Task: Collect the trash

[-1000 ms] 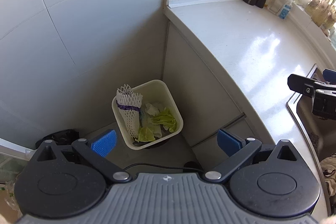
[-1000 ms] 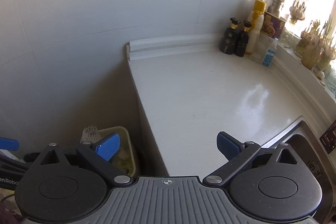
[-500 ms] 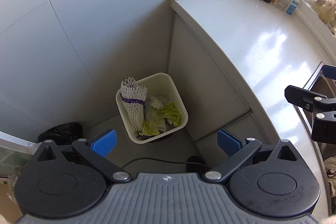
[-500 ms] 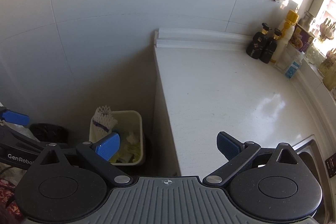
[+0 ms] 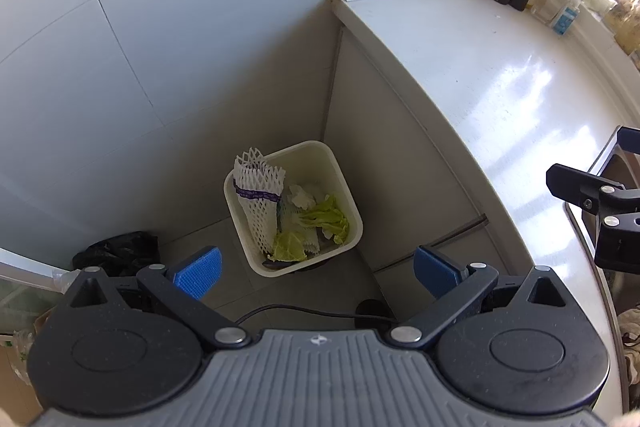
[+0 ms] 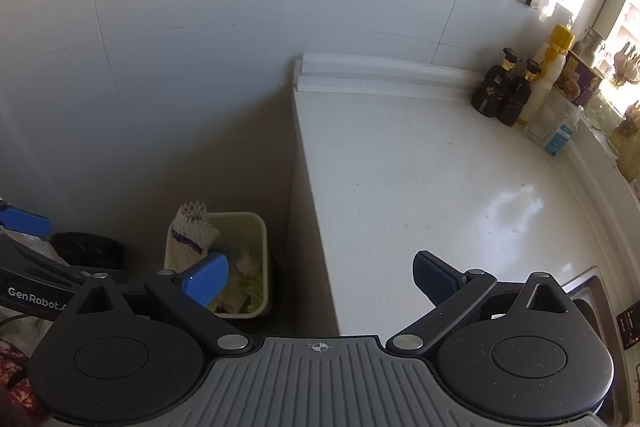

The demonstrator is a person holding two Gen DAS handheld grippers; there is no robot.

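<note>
- left hand-held gripper (image 5: 316, 273): jaws apart, empty; trash bin (image 5: 347, 187) just ahead at 12 o'clock, below.
- right hand-held gripper (image 6: 320, 281): jaws apart, empty; bin at 10 o'clock, farther.

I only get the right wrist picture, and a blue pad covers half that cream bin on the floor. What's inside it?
Observer: The left wrist view looks straight into the bin: green lettuce leaves lie beside a white foam net.
Operator: Anything on the floor nearby?
Observer: A black cable runs across the floor in front of the bin.
Operator: Where is my gripper?
Observer: The right gripper hangs open and empty above the counter.
</note>
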